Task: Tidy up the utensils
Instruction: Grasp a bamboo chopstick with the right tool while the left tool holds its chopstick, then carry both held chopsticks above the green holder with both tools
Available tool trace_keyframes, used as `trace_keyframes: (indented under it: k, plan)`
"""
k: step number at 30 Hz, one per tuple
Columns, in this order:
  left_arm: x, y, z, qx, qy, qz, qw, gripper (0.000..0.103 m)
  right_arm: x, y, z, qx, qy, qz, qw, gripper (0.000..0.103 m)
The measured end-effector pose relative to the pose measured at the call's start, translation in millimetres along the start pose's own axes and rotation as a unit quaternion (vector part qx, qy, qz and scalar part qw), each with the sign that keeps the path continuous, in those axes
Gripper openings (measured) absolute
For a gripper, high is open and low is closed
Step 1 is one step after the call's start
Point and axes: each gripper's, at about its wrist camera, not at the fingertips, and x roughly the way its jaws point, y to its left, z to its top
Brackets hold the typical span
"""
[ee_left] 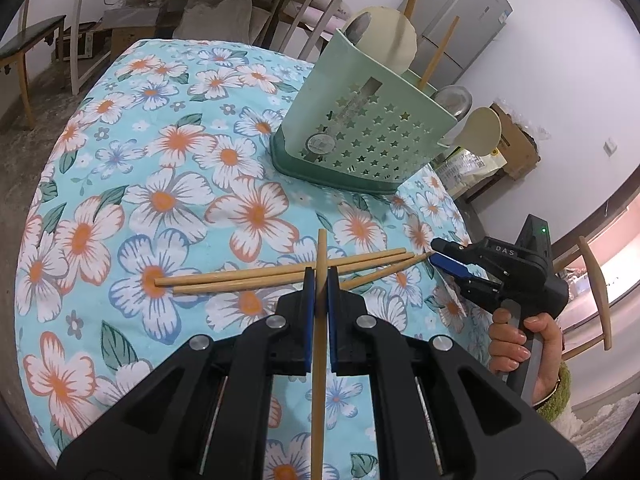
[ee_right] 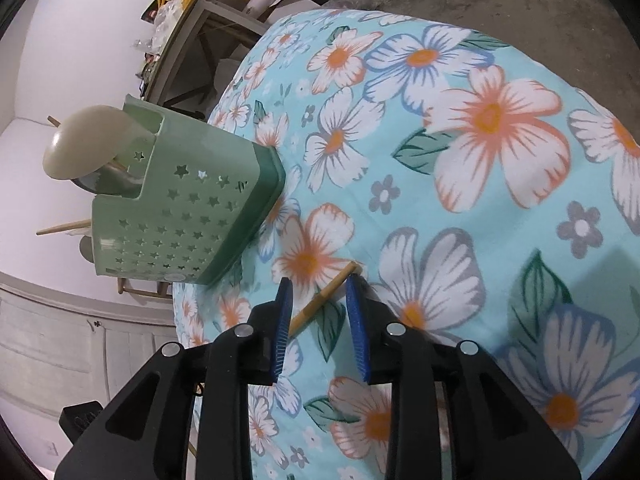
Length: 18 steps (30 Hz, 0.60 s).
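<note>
My left gripper [ee_left: 320, 280] is shut on a wooden chopstick [ee_left: 319, 344] that runs upright between its blue pads, above the table. Three more chopsticks [ee_left: 256, 278] lie crosswise on the floral cloth just beyond it. My right gripper [ee_left: 440, 254] is open at their thin ends; in the right wrist view it [ee_right: 318, 284] straddles one chopstick tip [ee_right: 324, 298] without closing. The green star-holed utensil holder [ee_left: 360, 132] stands at the far side, also seen in the right wrist view [ee_right: 180, 216], holding cream spoons [ee_left: 390, 42], chopsticks and a metal ladle.
The table has a blue floral cloth [ee_left: 160, 184]. A grey fridge [ee_left: 464, 28] and a cardboard box [ee_left: 516, 144] stand behind the holder. A wooden chair [ee_left: 596, 280] is at the right. Benches and table frames [ee_left: 36, 52] stand at the far left.
</note>
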Motion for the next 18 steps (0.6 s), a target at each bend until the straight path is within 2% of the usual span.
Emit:
trace_keyframes:
  k: [2, 4, 8, 13, 18]
  plan:
    - [0.7, -0.9, 0.0, 0.001, 0.0, -0.001, 1.0, 0.004, 4.2, 3.1, 1.0, -0.009, -0.005, 0.0, 1.0, 0.026]
    - [0.9, -2.1, 0.4, 0.003, 0.001, -0.002, 1.0, 0.004, 7.3, 7.1, 2.4, -0.016, -0.009, -0.005, 1.0, 0.016]
    - [-0.2, -7.4, 3.2, 0.019, 0.001, -0.001, 0.9998, 0.004, -1.2, 13.0, 3.7, -0.034, -0.02, 0.002, 0.999, 0.014]
    - [-6.7, -16.1, 12.3, 0.035, -0.01, -0.008, 0.9993, 0.004, -36.2, 42.2, 7.5, -0.105, -0.079, 0.004, 0.991, 0.012]
    - [-18.1, -21.3, 30.0, 0.02, -0.037, -0.034, 0.9985, 0.004, -70.9, 65.4, 6.5, -0.166, -0.129, 0.003, 0.978, 0.01]
